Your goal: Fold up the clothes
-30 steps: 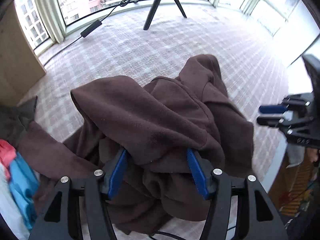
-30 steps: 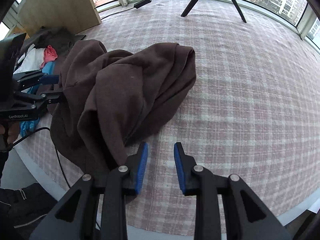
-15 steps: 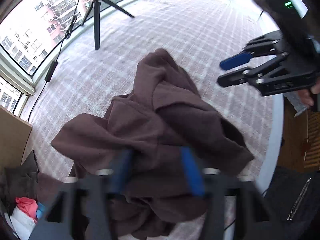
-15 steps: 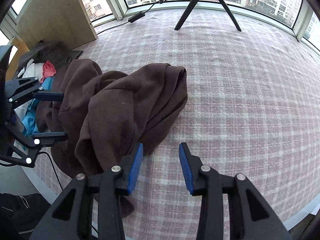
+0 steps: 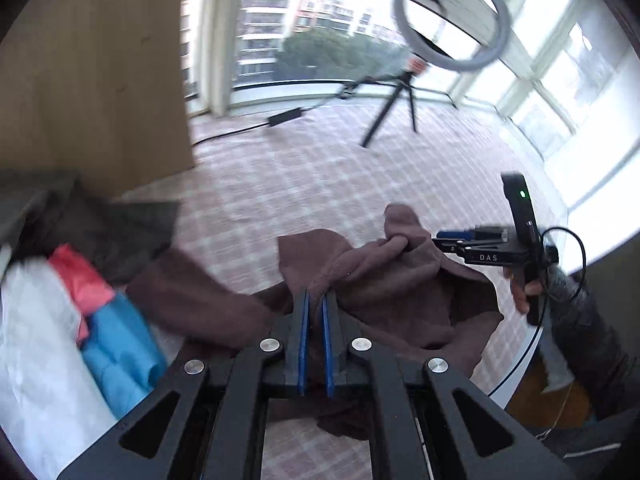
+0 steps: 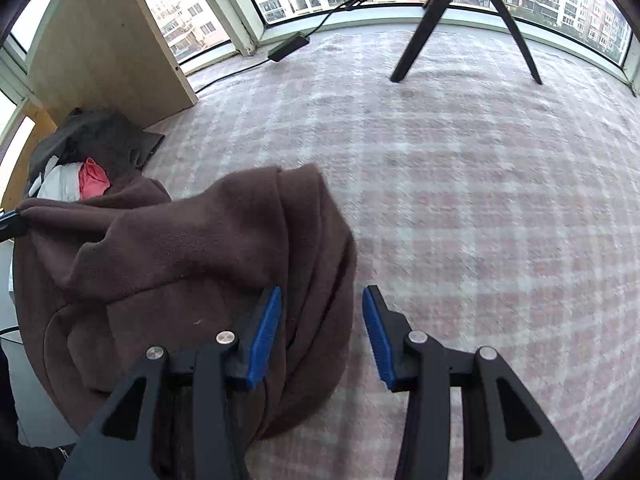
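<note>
Nearest in the left wrist view, the left claw (image 5: 315,300) is seen clenched on a fold of the brown fleece garment (image 5: 384,280), the blue pads pressed almost together with cloth pinched at their tips. In the right wrist view, the right claw (image 6: 322,300) is seen released, its jaws part-way apart and astride the right edge of the garment's heap, with cloth lying between them but not squeezed. The garment is bunched on the plaid-covered worktop (image 6: 480,200), near its front-left edge, beside a pile of other clothes (image 5: 100,320) in red, blue and white. The step in hand is judged to be the picking up and spreading of the garment, so that it can be laid flat before any fold is made; 1 grip is set and a 2nd is wanted. The next move is judged to call for the right claw to be closed on an edge or corner, and the 2 claws then drawn apart. Compared with 1 second ago, the left claw, then wide around the heap, has been shut on cloth, and the right claw has been brought over the garment. Farther off, a tripod (image 6: 460,12) and the windows are seen.
</note>
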Tool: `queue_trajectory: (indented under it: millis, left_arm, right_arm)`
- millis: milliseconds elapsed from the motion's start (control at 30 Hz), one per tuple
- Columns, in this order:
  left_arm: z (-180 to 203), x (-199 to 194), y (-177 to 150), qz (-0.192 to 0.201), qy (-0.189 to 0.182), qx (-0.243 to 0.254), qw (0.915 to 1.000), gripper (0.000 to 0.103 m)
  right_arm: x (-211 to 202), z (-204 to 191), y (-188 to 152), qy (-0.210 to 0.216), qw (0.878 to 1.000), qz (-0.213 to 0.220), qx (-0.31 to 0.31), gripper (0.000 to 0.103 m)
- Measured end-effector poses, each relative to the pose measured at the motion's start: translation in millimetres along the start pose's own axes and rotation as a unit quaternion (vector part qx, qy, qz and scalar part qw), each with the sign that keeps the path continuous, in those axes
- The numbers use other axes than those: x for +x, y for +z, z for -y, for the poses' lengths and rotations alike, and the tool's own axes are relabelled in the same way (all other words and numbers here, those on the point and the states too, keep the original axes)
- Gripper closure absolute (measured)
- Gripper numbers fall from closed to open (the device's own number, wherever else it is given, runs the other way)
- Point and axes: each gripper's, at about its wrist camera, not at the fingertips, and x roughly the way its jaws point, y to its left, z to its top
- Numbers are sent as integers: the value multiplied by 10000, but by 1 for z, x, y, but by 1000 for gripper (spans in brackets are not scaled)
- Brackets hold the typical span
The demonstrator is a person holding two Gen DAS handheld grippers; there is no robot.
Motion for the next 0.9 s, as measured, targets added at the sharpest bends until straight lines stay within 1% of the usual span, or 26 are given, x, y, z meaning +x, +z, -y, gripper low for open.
queue_trajectory:
  millis: [33,100,167,200,233,267,300,333,367,400,467,500,533,567,600,633,667,733,833,867,900]
  left_arm:
    - [-8,-3,-6,18,18,-76,10000,98]
    - [-26,-12,-19,110,45,-250,9996,97]
    - [-58,-20,-28,232,63,-772,9967,97]
    - [-76,-22,-32,247,224,-1007,9944,92]
    - [-94,-21,-37,149,583,-1142,9916,89]
    - [-106,-17,-40,19,1139,-1171,9866,88]
    - [-114,-16,-44,-57,1539,-1168,9811,91]
    - [-122,-17,-49,-121,1898,-1161,9749,91]
    - [-120,-21,-53,-92,1856,-1142,9759,91]
    - [-116,-26,-58,-44,1731,-1120,9785,91]
    - [-83,-32,-64,109,1307,-653,9892,89]
    - [-62,-30,-68,90,1132,-300,9931,84]
    - [-40,-23,-73,0,980,44,9952,82]
    - [-25,-14,-78,-147,807,247,9963,77]
    - [-11,-5,-82,-303,629,421,9967,70]
    - [-2,8,-85,-458,539,521,9961,67]
    - [3,20,-88,-593,575,604,9948,66]
    - [4,46,-91,-841,799,661,9910,66]
    - [-5,82,-85,-1105,918,491,9884,66]
    - [-7,93,-86,-1193,881,453,9879,70]
    - [-5,104,-85,-1308,782,490,9871,85]
  right_arm:
    - [3,-3,1,259,9996,-37,72,101]
    - [-8,-13,0,297,9995,-18,-123,101]
    - [-24,-25,-2,246,9989,66,-394,100]
    - [-36,-29,-5,240,9984,138,-489,99]
    - [-46,-31,-8,203,9983,156,-524,94]
    - [-54,-33,-11,152,9983,155,-546,80]
    - [-63,-35,-14,101,9982,154,-567,68]
    - [-68,-40,-18,66,9977,183,-648,65]
    - [-71,-46,-21,88,9971,160,-735,65]
    - [-72,-53,-24,128,9965,115,-817,65]
    - [-74,-74,-29,220,9932,130,-1133,65]
    - [-74,-85,-31,267,9910,146,-1302,65]
    - [-73,-95,-36,216,9886,120,-1488,65]
    - [-72,-105,-40,130,9857,80,-1679,64]
    - [-70,-114,-45,45,9823,40,-1870,64]
    - [-66,-122,-51,48,9788,-81,-2048,64]
    - [-62,-126,-57,130,9769,-237,-2121,63]
    - [-51,-131,-70,258,9743,-473,-2187,62]
    - [-32,-136,-83,268,9712,-594,-2290,62]
    - [-24,-138,-83,267,9709,-602,-2301,61]
    - [-16,-141,-81,265,9710,-606,-2297,61]
